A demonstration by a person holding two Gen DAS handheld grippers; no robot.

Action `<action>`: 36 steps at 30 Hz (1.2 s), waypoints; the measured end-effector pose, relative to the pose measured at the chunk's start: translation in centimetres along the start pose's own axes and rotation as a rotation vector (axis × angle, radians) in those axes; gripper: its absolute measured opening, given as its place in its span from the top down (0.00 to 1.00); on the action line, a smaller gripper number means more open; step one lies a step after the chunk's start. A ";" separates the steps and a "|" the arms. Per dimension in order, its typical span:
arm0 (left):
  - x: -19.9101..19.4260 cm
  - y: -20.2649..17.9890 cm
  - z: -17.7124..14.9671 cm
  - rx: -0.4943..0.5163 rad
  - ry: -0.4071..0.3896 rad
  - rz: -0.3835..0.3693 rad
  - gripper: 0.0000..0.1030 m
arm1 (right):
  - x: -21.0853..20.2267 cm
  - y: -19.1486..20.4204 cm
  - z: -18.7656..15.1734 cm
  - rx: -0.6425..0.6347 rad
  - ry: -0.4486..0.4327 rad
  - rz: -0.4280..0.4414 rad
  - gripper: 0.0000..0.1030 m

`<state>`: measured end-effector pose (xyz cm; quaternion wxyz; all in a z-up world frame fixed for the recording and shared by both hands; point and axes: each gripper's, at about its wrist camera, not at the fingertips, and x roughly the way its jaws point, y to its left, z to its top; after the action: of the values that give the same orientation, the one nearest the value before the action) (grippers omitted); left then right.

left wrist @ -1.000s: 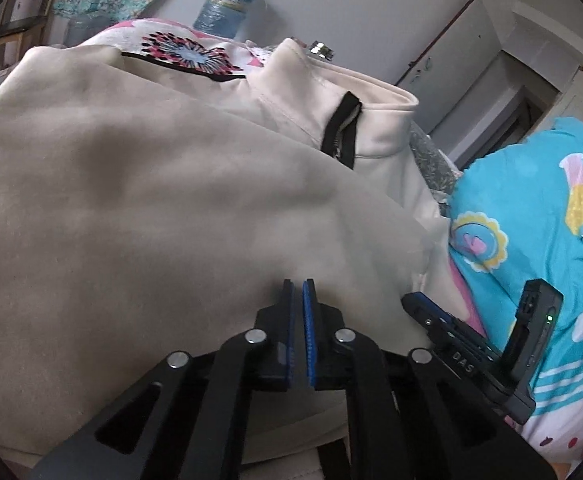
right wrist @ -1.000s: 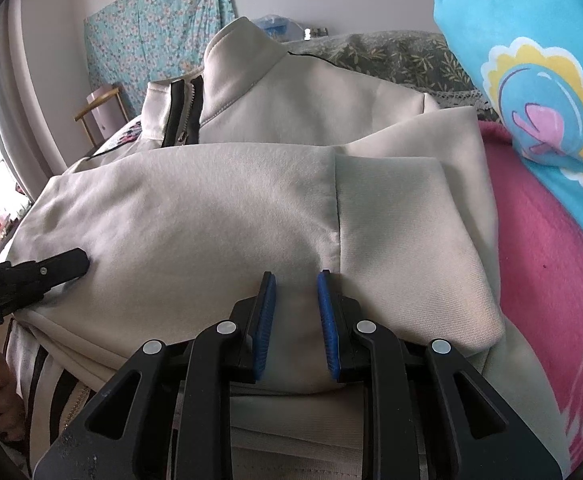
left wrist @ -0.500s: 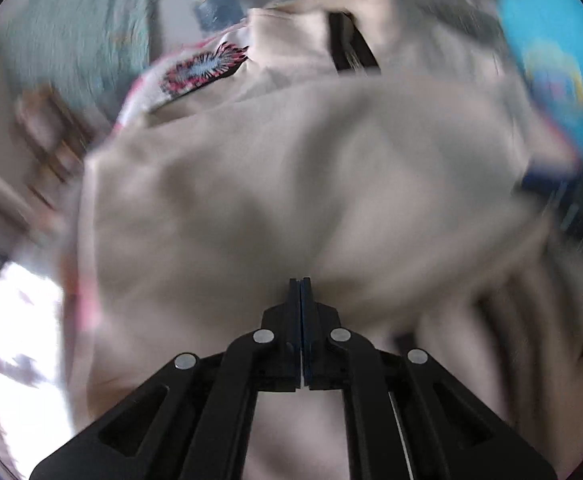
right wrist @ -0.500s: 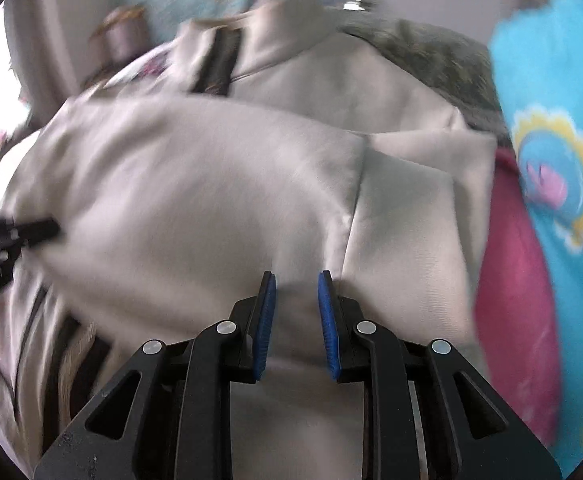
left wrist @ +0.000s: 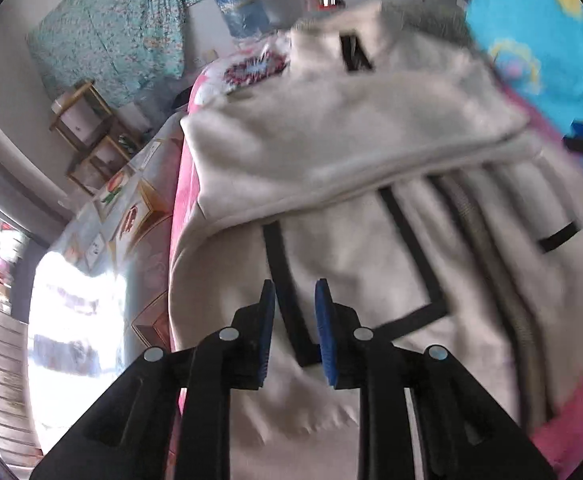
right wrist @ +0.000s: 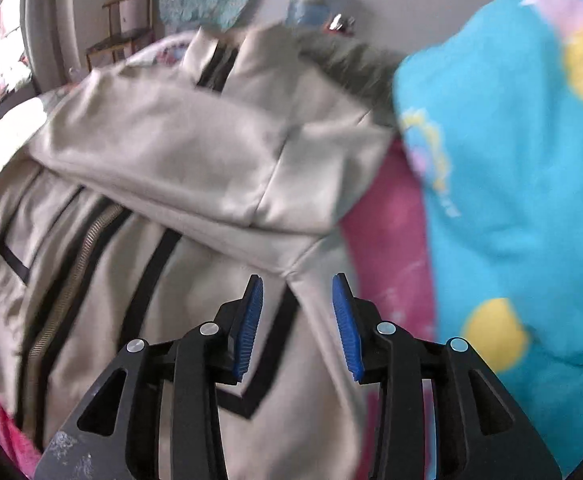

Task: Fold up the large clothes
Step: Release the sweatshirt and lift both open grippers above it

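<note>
1 cream jacket (left wrist: 355, 152) lies on the bed, over a pink sheet (left wrist: 181, 184); its upper part is folded down across the chest, with the stand-up collar (right wrist: 227, 60) and its black zip at the far end. Below the fold, the front shows 1 long zipper (right wrist: 67, 280) flanked by black stripes, and 1 black-edged pocket (left wrist: 559, 238).

1 blue cartoon-print blanket (right wrist: 523, 184) is heaped just beside the jacket's right edge, touching the pink sheet. At the far wall stand 1 blue water bottle (left wrist: 243, 8), 1 hanging floral cloth (left wrist: 111, 36) and 1 wooden shelf unit (left wrist: 87, 136); bright window light washes out the left of both views.

2 grippers point steeply down at the jacket. The left gripper (left wrist: 293, 300) hovers over the lower front near a black stripe, its jaws having just been opening, now slightly apart with nothing between the pads. The right gripper (right wrist: 297, 312) hangs above the jacket's right side, by the corner of the folded part; its jaws have also just been opening and stand wider, released, gripping no fabric. Both views are motion-blurred.
</note>
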<state>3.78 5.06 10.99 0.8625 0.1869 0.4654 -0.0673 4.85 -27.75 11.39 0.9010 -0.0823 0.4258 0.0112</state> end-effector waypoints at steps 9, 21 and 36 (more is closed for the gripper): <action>-11.4 -0.9 4.8 -0.097 -0.159 0.057 0.67 | -12.9 -1.9 4.4 0.135 -0.165 0.128 0.61; -19.8 -2.3 4.6 -0.256 -0.225 -0.034 0.35 | -23.0 -4.1 2.7 0.070 -0.213 0.142 0.48; -6.4 0.2 11.7 -0.403 -0.241 -0.087 0.18 | -4.5 0.8 9.9 0.057 -0.052 0.144 0.26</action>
<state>9.34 0.33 22.14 0.9280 -0.0185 0.3707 -0.0323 9.50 -25.17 20.92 0.9107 -0.0255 0.4071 0.0657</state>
